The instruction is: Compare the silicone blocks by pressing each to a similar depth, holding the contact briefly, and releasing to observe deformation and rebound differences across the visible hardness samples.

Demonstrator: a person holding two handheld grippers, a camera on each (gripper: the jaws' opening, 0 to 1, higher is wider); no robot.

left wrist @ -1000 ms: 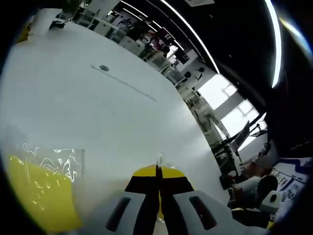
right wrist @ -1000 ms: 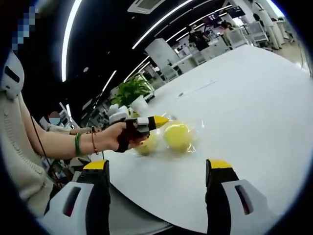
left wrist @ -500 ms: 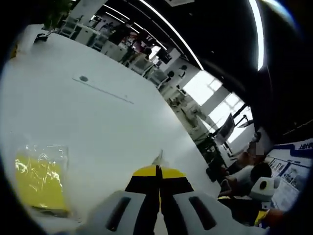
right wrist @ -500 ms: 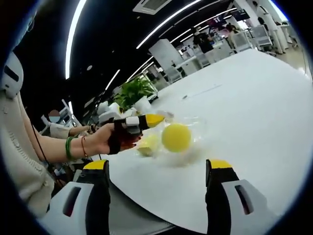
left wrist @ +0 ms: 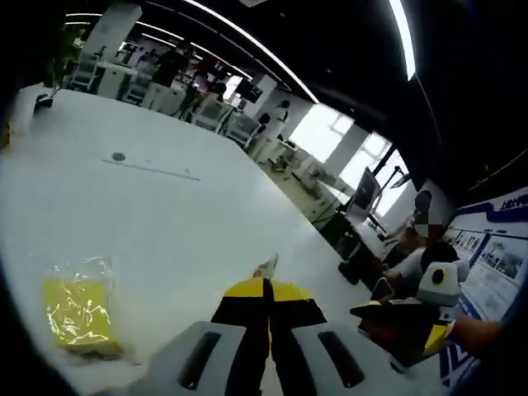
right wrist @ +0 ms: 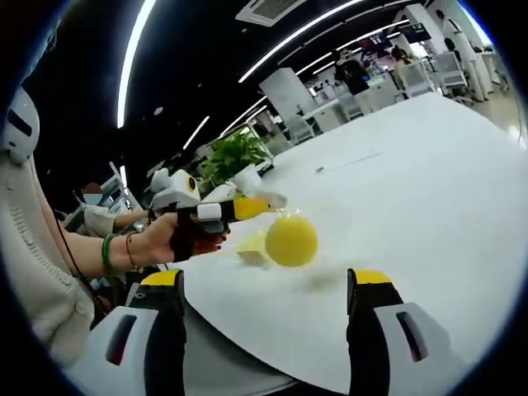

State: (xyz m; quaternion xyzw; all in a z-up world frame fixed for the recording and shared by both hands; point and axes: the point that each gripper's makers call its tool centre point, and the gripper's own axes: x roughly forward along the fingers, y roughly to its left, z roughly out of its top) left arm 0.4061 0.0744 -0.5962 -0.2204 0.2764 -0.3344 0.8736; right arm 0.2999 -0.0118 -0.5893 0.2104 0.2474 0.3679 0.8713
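Now my left claw (left wrist: 266, 285), with yellow tips pressed together, pinches a corner of clear plastic wrap (left wrist: 268, 267); in the right gripper view this left claw (right wrist: 262, 202) hangs above the white table (right wrist: 429, 206), and the round yellow silicone block in its clear bag (right wrist: 290, 240) seems to dangle just below its tip, lifted off the surface. A second one, a flat yellow silicone block in a crinkled clear bag (left wrist: 76, 310), lies on the white table (left wrist: 165, 214) near its closest edge, to the left of my left claw. So I count two samples. My right claw (right wrist: 269, 290) stands wide open and holds nothing; the hanging block is straight ahead between its jaws and a little above, so I judge the right one is placed better for the press. I cannot tell the long axis of the round block.
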